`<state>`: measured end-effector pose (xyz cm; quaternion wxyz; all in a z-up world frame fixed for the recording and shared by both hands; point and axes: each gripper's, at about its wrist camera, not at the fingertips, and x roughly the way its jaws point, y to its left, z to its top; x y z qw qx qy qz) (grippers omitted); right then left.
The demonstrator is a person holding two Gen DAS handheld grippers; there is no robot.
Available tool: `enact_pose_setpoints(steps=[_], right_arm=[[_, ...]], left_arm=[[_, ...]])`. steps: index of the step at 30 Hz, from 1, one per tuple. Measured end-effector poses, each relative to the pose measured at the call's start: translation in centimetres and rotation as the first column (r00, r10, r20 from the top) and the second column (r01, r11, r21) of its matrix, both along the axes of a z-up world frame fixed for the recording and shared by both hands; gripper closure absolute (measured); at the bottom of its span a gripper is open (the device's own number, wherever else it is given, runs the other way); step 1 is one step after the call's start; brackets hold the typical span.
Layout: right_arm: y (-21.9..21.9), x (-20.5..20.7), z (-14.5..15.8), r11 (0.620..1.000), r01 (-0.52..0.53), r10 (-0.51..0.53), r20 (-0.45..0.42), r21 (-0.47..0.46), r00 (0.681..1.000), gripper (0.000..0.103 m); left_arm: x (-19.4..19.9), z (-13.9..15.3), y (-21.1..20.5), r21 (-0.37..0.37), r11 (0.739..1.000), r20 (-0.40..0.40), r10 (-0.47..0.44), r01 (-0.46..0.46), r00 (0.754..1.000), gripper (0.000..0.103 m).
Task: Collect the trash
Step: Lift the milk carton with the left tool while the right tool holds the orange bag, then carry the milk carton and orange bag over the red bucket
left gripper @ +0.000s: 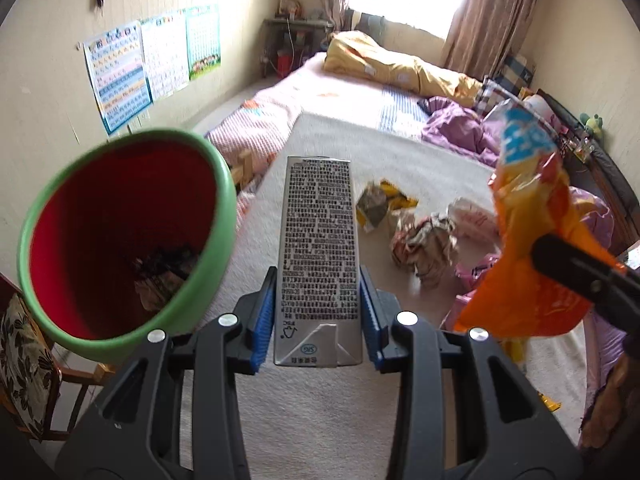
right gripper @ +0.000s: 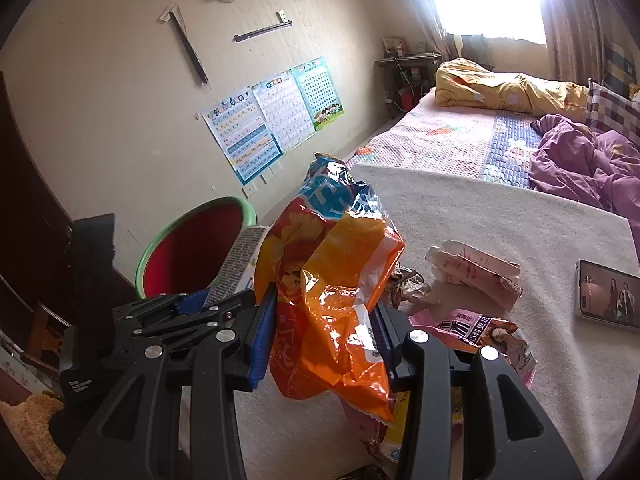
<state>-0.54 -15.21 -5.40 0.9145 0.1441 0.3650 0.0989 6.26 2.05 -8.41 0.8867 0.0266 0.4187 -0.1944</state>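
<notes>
My left gripper point(left gripper: 318, 320) is shut on a silver drink carton point(left gripper: 318, 248) covered in black print, held above the bed's edge just right of a bin point(left gripper: 120, 236) with a green rim and red inside. The carton point(right gripper: 240, 264) and bin point(right gripper: 192, 248) also show in the right wrist view. My right gripper point(right gripper: 324, 340) is shut on an orange and blue snack bag point(right gripper: 332, 280), raised over the bed; the bag point(left gripper: 532, 216) shows at the right of the left wrist view. More trash lies on the bed: crumpled wrappers point(left gripper: 424, 240), a yellow packet point(left gripper: 380, 204), pink packets point(right gripper: 476, 268).
A phone point(right gripper: 608, 296) lies on the white blanket point(right gripper: 500, 216) at the right. Purple bedding point(right gripper: 588, 160) and a yellow quilt point(right gripper: 508, 88) lie further back. A wooden chair point(left gripper: 24, 364) stands by the bin. Posters point(right gripper: 272, 116) hang on the wall.
</notes>
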Motion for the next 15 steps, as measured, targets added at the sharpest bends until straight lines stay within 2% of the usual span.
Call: enact_pose_setpoints(steps=[5, 15], right_arm=[[1.7, 0.5, 0.3, 1.0, -0.016, 0.016, 0.007, -0.012, 1.0, 0.062], [5.9, 2.8, 0.4, 0.999, -0.024, 0.024, -0.005, -0.025, 1.0, 0.062]], left_arm=[[0.1, 2.0, 1.9, -0.006, 1.0, 0.07, 0.021, -0.02, 0.997, 0.067], [1.8, 2.2, 6.2, -0.018, 0.999, 0.078, 0.049, -0.048, 0.996, 0.067]])
